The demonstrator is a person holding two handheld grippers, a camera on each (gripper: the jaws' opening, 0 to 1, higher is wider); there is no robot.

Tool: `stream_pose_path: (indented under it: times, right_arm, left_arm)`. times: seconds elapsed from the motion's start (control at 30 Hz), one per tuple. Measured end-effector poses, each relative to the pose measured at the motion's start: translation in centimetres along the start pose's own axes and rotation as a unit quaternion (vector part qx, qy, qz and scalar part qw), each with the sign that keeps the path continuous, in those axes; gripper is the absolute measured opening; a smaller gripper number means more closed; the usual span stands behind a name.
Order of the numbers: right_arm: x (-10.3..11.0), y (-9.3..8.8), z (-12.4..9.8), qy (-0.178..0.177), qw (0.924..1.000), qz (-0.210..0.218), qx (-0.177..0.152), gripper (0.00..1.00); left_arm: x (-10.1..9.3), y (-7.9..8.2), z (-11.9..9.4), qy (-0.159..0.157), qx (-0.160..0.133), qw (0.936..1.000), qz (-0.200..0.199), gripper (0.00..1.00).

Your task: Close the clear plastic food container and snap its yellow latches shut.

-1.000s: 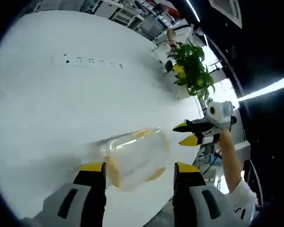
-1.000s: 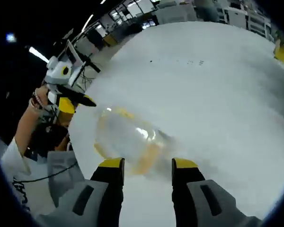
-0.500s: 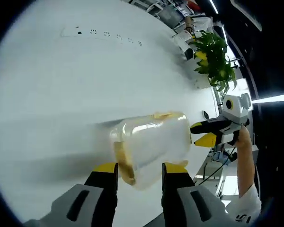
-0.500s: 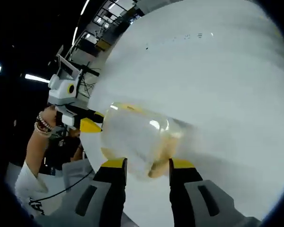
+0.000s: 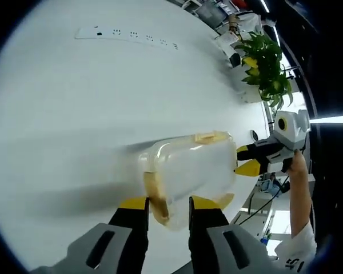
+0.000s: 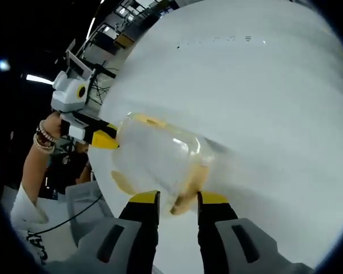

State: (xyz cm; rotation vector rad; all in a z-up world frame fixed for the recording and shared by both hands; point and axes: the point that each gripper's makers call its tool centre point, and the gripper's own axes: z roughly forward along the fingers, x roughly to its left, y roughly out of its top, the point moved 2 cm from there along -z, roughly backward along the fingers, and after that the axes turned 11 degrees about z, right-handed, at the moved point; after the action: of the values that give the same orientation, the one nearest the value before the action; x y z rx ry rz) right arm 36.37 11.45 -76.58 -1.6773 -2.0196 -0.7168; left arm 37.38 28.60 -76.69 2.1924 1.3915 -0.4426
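Note:
The clear plastic food container [image 5: 188, 168] lies on the white table [image 5: 74, 114], lid on, with yellow latches at its ends. My left gripper [image 5: 168, 204] has its jaws drawn in around the near end, pinching the yellow latch [image 5: 157, 200] there. My right gripper [image 5: 247, 160] comes in from the right against the far end. In the right gripper view, the container [image 6: 157, 160] lies just ahead, and my right gripper [image 6: 179, 198] is squeezed on its near yellow latch [image 6: 188, 194]. My left gripper [image 6: 106, 138] meets the opposite end.
A white power strip [image 5: 126, 35] lies far across the table, also seen as the power strip [image 6: 217, 39]. A potted green plant [image 5: 266, 63] stands at the table's far right edge. A hand [image 6: 43, 137] holds the left gripper beyond the table's edge.
Both pairs of jaws have narrowed from wide apart to pinching the container's ends. Both cameras have come closer to the container, which has shifted slightly.

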Motion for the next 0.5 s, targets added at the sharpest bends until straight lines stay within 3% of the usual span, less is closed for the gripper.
stream_pose_path:
  times: [0.27,0.4,0.5]
  right_arm:
    - [-0.1,0.5,0.0,-0.002,1.0,0.0,0.001,0.21]
    - [-0.1,0.8,0.0,-0.002,1.0,0.002,0.005,0.21]
    - [0.0,0.5,-0.1,-0.001,1.0,0.003,0.004,0.2]
  left_arm:
    - [0.2,0.0,0.0,-0.002,0.012,0.9999,0.004,0.18]
    - [0.0,0.1,0.1,-0.032,0.014,0.9991,-0.024,0.16]
    - [0.3,0.2,-0.4,-0.025,0.015,0.9996,-0.005,0.17]
